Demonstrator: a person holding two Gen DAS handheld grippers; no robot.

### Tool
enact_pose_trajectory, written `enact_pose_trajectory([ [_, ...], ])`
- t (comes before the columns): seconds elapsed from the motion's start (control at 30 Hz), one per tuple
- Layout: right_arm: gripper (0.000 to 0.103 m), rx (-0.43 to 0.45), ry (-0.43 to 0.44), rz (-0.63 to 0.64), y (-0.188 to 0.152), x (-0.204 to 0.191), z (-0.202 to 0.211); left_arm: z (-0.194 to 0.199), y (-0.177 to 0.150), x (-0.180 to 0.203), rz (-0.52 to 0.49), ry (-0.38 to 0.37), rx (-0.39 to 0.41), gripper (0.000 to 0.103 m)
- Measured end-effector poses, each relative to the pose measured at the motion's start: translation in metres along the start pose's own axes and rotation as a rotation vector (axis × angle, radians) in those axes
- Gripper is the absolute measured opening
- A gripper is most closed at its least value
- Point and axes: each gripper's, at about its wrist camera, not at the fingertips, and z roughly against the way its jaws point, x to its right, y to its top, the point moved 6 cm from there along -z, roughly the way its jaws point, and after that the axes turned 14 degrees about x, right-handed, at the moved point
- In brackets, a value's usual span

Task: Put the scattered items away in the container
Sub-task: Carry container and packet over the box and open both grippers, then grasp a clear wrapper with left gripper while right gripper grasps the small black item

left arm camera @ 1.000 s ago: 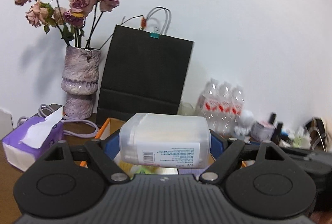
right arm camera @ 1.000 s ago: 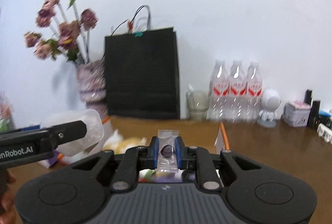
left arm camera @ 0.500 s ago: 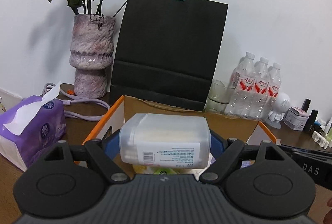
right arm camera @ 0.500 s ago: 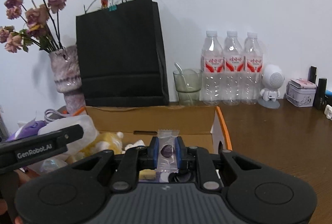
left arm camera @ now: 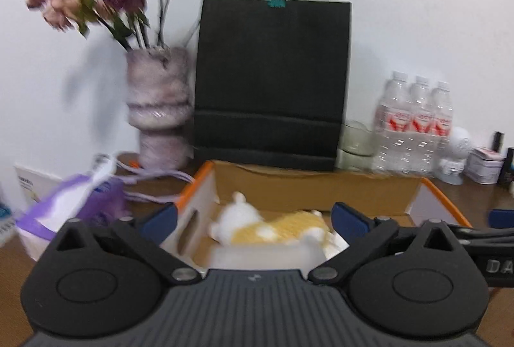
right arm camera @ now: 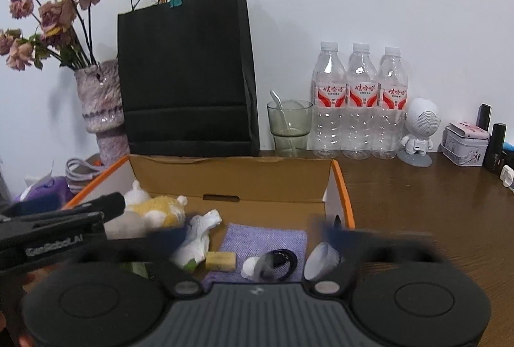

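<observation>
Having just spread both the left gripper and right gripper jaws, releasing everything into the cardboard box, I'd lift straight clear.

An open brown cardboard box with orange-edged white flaps stands on the brown wooden surface in front of a black paper bag. Inside it lie a white-and-yellow plush toy on its side at the left, a translucent plastic tub, blurred, and a crumpled white wrapper. Towards the right lies a flat purple woven cloth bearing a small tan block and a dark ring.
</observation>
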Motion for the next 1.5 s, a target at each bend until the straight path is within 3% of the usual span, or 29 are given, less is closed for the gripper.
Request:
enact_pose_trajectory([
  [0.13,0.103,-0.014,0.018,-0.015,0.003,0.002,0.0,0.002,0.001,0.002,0.017,-0.025,-0.013,0.103],
  [0.73,0.103,-0.026,0.014,0.018,0.001,-0.001,0.003,0.001,0.001,-0.003,0.027,-0.012,-0.024,0.103],
  [1.0,0.103,0.001,0.038,0.016,0.011,0.001,0.027,0.029,0.009,-0.016,0.041,-0.037,-0.006,0.103],
  [1.3,0.103,-0.073,0.028,0.075,-0.031,0.021,0.081,0.068,-0.013,-0.049,0.018,-0.045,-0.054,0.103],
  [1.5,0.103,-0.142,0.012,0.077,-0.073,0.022,0.093,0.087,-0.042,-0.05,0.031,-0.133,-0.141,0.103],
])
